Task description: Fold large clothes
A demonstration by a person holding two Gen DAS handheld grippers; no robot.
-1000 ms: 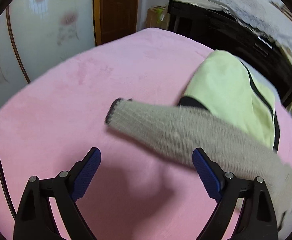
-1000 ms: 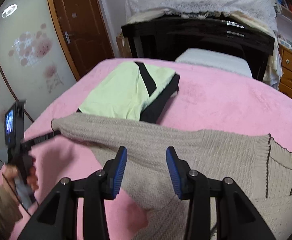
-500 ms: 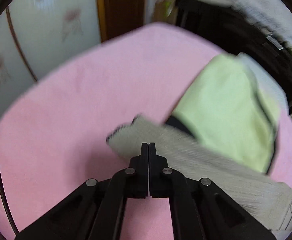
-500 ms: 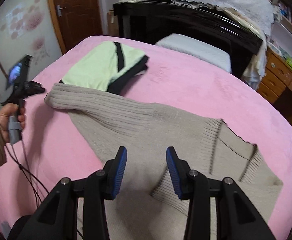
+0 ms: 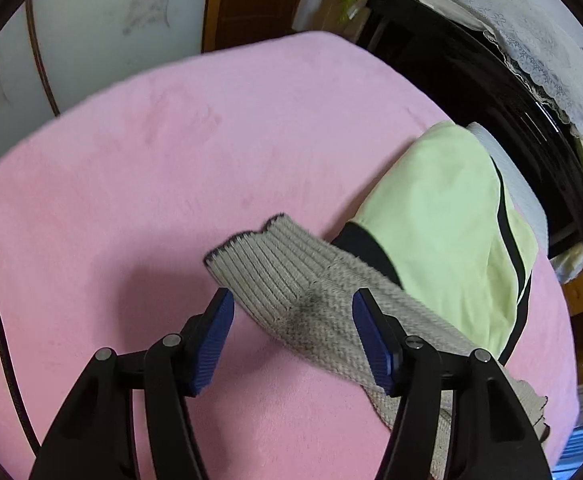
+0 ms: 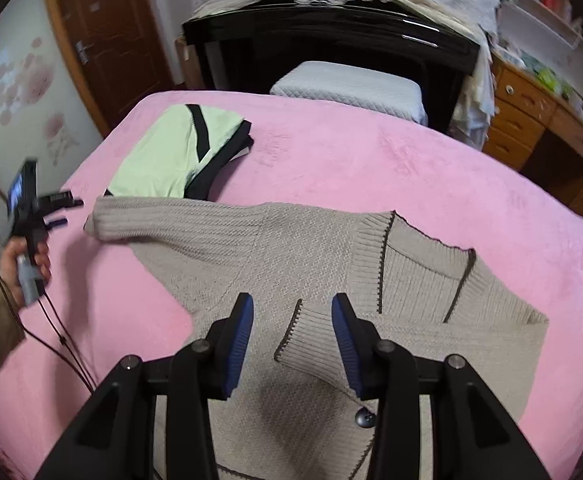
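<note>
**Supervisor:** Report the left gripper.

**Operator:** I see the left gripper (image 5: 293, 322) pointing steeply down over the pink blanket (image 5: 171, 168). Its jaws are opening. The ribbed cuff (image 5: 267, 264) of the beige cardigan (image 6: 291, 248) lies on the blanket in the gap between the blue pads (image 5: 213, 332), and neither pad presses on it. The sleeve runs from the cuff back past the right-hand finger toward the lower right of the left wrist view.

**Supervisor:** What lies beyond the cuff?

**Operator:** Just beyond it, to the right, I see a folded pale-green garment with black trim (image 5: 447, 224); the sleeve overlaps its near edge. Farther out stands a black piano (image 5: 491, 92) under a lace cover.

**Supervisor:** Report the right gripper.

**Operator:** The right gripper (image 6: 292, 330) hangs above the cardigan body with its jaws spread part-way and nothing clamped. A second ribbed cuff with a dark edge (image 6: 303, 336) lies below the gap, folded across the garment front. A button (image 6: 365, 418) shows beside the right-hand finger. The collar lies ahead and to the right. Far left, a hand (image 6: 27, 256) grips the other tool's handle.
</note>
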